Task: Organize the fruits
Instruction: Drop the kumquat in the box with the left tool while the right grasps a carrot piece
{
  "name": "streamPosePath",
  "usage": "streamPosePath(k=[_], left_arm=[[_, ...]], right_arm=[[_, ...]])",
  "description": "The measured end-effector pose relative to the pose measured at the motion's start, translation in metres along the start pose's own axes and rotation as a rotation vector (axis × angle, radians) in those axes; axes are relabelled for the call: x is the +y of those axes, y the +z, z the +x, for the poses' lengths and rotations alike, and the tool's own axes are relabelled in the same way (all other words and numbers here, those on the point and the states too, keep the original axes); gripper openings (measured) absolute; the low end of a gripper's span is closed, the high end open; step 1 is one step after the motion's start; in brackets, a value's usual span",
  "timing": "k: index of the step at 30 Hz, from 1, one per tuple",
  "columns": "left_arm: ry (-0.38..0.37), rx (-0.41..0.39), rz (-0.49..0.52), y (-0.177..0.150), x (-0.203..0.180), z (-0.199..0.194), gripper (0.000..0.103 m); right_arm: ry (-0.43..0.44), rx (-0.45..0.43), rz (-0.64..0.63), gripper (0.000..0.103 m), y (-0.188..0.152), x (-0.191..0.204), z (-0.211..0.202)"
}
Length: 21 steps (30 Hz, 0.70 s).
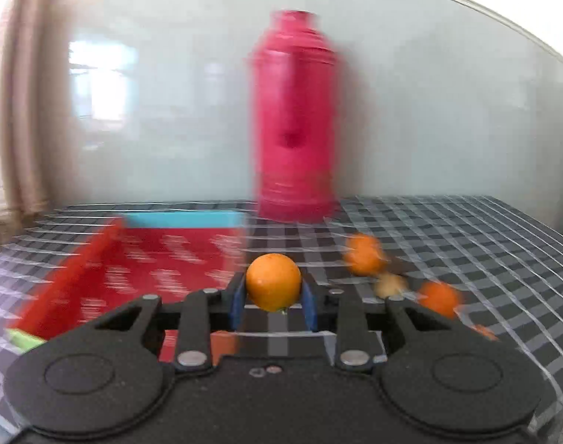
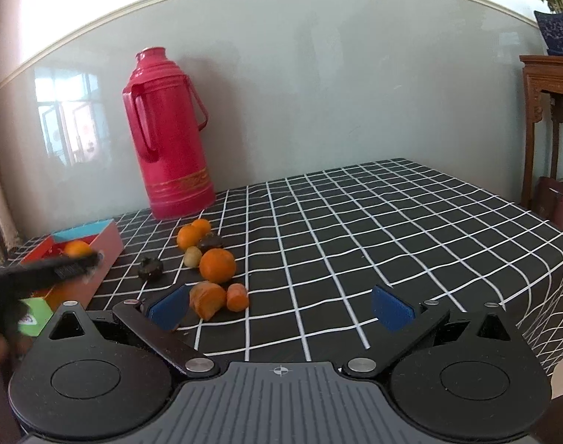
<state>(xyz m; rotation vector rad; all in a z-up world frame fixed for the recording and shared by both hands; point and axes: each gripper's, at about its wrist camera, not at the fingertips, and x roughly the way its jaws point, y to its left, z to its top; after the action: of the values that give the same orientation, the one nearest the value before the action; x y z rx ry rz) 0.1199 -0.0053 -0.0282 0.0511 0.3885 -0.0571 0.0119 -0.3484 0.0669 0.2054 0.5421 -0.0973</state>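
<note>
A: Grippers, pls. Left?

B: Left gripper (image 1: 273, 298) is pinching a small round orange fruit (image 1: 273, 282) betw. its blue pads, jaws nearly closed, fruit hanging just beside the red shallow box w/ blue end wall (image 1: 144, 259).

A: Right?

B: Right gripper (image 2: 281, 309) is gaping wide, gripping nothing. Left pad is sitting just beside an orange wedge-shaped piece (image 2: 206, 299) on the black white-grid tablecloth (image 2: 355, 229). Pink plastic thermos (image 2: 168, 137) is standing behind the fruit pile.

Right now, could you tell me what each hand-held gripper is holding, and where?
Left hand-held gripper pinches a small orange by its sides. Right hand-held gripper holds nothing.
</note>
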Motion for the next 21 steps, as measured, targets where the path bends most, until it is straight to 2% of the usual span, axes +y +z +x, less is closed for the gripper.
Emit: streamPosePath(k=[4,8,10,13,14,15,17,21], left_arm=[[0.158,0.086,-0.115,0.004,0.042,0.015,0.022],[0.245,0.157,-0.170,0.004,0.071,0.025,0.022],[0.267,0.174,-0.190,0.004,0.081,0.027,0.028],[0.290,0.176,-0.212,0.004,0.091,0.022,0.042],[0.286,0.169,-0.220,0.006,0.094,0.020,0.055],[0.289,0.158,-0.228,0.008,0.094,0.018,0.075],[0.303,0.118,-0.242,0.009,0.094,0.007,0.090],[0.279,0.068,-0.259,0.018,0.101,-0.006,0.091]], right_arm=[[0.022,0.024,-0.001,0.103,-0.004,0.007,0.006],[0.062,0.046,-0.024,0.103,-0.007,0.020,0.014],[0.094,0.052,-0.026,0.103,-0.008,0.027,0.017],[0.127,0.047,-0.044,0.103,-0.009,0.039,0.022],[0.134,0.043,-0.058,0.103,-0.010,0.043,0.023],[0.141,0.041,-0.075,0.103,-0.010,0.049,0.025],[0.156,0.041,-0.104,0.103,-0.010,0.058,0.030],[0.187,0.057,-0.149,0.103,-0.011,0.075,0.043]])
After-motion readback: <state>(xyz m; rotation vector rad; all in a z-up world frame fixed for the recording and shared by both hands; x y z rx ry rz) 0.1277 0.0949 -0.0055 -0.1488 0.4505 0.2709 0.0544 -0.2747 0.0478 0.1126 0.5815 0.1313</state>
